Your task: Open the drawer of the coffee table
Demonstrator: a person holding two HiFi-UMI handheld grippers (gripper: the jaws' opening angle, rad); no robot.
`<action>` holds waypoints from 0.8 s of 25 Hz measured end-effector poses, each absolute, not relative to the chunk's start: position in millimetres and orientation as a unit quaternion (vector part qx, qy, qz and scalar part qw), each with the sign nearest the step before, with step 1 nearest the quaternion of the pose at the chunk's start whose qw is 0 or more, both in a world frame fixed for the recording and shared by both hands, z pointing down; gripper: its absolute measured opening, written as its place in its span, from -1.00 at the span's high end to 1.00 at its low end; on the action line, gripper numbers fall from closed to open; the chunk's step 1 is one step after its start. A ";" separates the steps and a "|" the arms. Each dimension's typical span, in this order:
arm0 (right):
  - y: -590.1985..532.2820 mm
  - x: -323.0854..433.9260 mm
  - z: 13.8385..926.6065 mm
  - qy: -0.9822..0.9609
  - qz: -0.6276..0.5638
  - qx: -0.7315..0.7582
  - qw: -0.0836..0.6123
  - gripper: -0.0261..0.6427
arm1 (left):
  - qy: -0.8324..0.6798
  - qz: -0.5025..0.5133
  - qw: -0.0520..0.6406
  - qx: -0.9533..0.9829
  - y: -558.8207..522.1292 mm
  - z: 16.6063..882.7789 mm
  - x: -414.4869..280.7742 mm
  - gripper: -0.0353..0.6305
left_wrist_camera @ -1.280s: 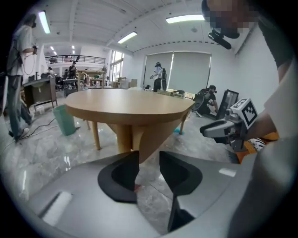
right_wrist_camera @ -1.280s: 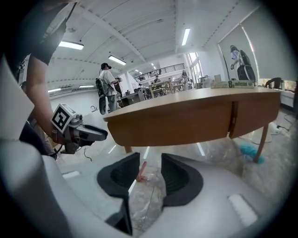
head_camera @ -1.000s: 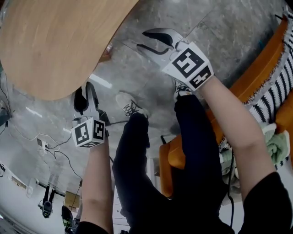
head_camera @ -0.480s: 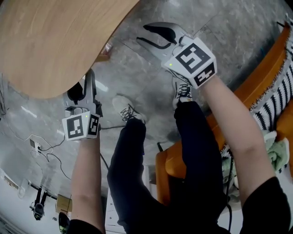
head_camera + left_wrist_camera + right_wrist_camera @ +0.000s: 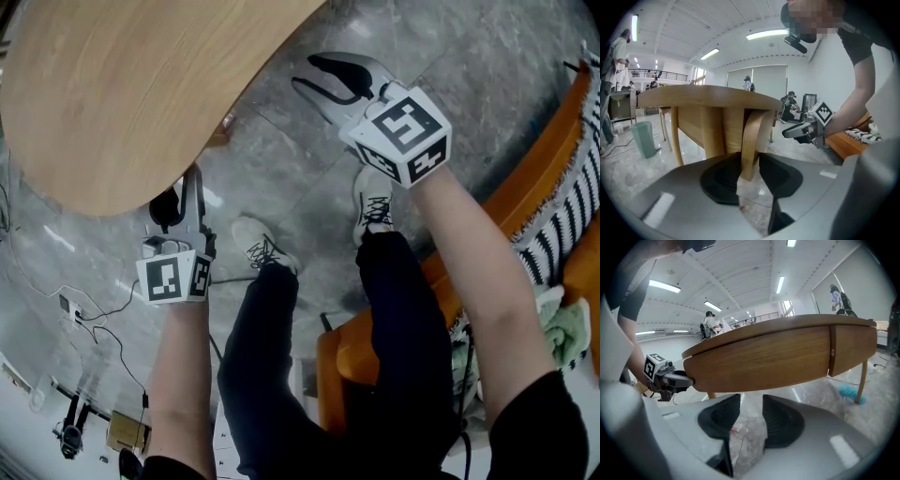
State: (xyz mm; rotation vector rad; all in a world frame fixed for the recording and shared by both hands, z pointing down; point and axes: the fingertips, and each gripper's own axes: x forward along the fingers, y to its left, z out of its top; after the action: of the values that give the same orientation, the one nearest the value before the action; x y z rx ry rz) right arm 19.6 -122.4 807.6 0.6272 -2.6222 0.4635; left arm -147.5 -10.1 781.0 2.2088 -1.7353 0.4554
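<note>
My left gripper (image 5: 180,192) under the coffee table (image 5: 122,84) edge, jaws just narrowed yet still parted, the table's curved leg (image 5: 752,136) showing in their gap, my right gripper (image 5: 305,73) spread empty beside the table's rim.

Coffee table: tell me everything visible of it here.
The coffee table has a light, wood-grained oval top on thin legs. Its curved side shows one vertical seam, perhaps the drawer front, lying flush. A curved wooden piece under the top stands between the jaws of the left hand-held gripper, which have just been closing; contact is unclear.
</note>
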 end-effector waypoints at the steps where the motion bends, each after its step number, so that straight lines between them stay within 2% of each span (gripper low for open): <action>1: -124.7 21.8 806.9 -0.939 0.164 0.225 0.201 0.52 | -0.605 0.156 0.148 0.767 -10.6 780.7 -146.0 0.52; 8: -155.1 33.4 808.4 -0.939 0.163 0.228 0.199 0.52 | -0.573 0.173 0.124 0.792 -3.9 777.4 -122.0 0.56; 20: -122.8 48.6 806.8 -0.940 0.152 0.210 0.222 0.52 | -0.561 0.173 0.152 0.795 23.5 782.9 -103.2 0.57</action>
State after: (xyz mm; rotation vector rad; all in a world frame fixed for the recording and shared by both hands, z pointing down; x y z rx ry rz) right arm 48.6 -122.8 806.8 0.5798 -2.5975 0.4203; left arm -103.2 23.5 782.9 2.2810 -1.6107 0.4965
